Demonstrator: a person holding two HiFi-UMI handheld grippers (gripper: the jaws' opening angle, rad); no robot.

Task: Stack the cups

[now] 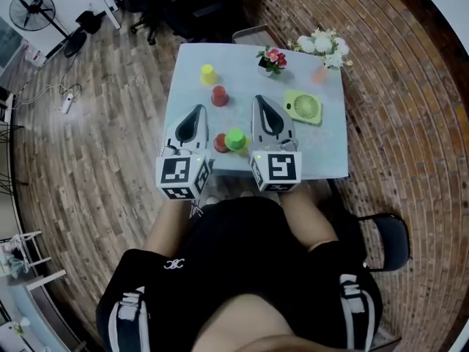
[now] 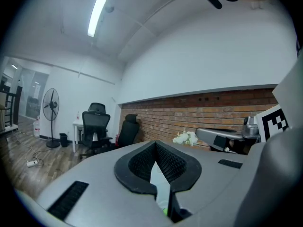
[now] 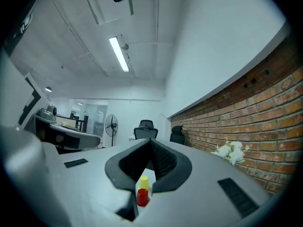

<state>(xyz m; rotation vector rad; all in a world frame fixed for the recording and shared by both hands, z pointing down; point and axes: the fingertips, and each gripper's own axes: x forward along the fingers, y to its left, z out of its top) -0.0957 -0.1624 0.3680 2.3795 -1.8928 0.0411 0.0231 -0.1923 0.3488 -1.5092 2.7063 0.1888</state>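
The stacking looks barely begun, if at all. A yellow cup (image 1: 208, 73) and a red cup (image 1: 219, 95) stand apart from each other on the far left part of the tabletop (image 1: 322, 152). A green cup (image 1: 235, 139) sits near the front edge with a second red cup (image 1: 220, 144) right against it; whether those two merely touch or are partly nested cannot be told from the head view. By that reading at least the two far cups have to be gathered onto the others. The left gripper (image 1: 197, 113) and the right gripper (image 1: 261, 101) hover level over the front of the tabletop on either side of the green cup. Each has its jaws together and nothing clamped between them. The right gripper view shows the yellow and red cups only through the gap behind its closed tips. Also on the pale grey-blue tabletop are a green hand fan (image 1: 303, 107), a small flower pot (image 1: 272, 59) and a bunch of white flowers (image 1: 322, 44) at the far right corner. The room has a wood-plank floor (image 1: 110, 108) and a brick wall (image 2: 199, 109), with a standing fan (image 1: 32, 9), black office chairs (image 2: 96, 124) and a strip ceiling light (image 2: 98, 12).
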